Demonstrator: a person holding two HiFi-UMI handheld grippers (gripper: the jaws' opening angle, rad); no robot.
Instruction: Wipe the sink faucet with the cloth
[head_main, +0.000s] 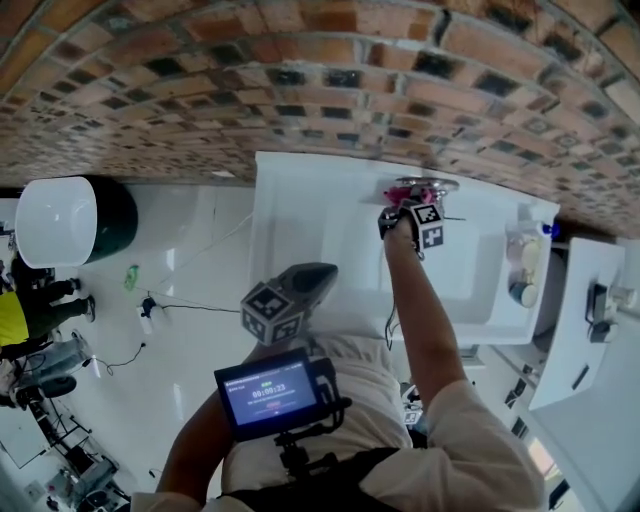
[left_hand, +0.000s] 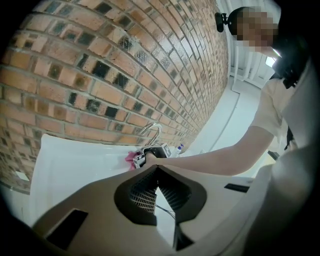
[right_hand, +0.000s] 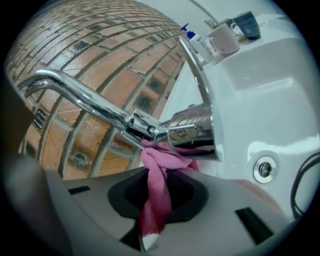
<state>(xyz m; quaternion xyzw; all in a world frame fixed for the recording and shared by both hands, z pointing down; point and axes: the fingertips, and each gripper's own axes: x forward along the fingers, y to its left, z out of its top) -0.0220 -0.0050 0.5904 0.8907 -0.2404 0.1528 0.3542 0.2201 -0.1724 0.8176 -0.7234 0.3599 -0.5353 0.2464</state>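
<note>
Wiping looks underway to me. The right claw (right_hand: 156, 197) is clamped on a twisted pink cloth (right_hand: 167, 157), and the bunched end is pressed against the faucet (right_hand: 100, 107) right where the spout meets its chrome base. That's at the back edge of the sink (right_hand: 265, 100), by the brick wall. The left claw (left_hand: 157, 172) hangs near the sink's front edge, tips together, nothing in it. The next move probably calls for dragging the cloth along the spout's curve without losing contact. Writing-wise, there's some engraving on the chrome base and a timer screen (head_main: 270, 392) on the chest rig, both too small to read.
</note>
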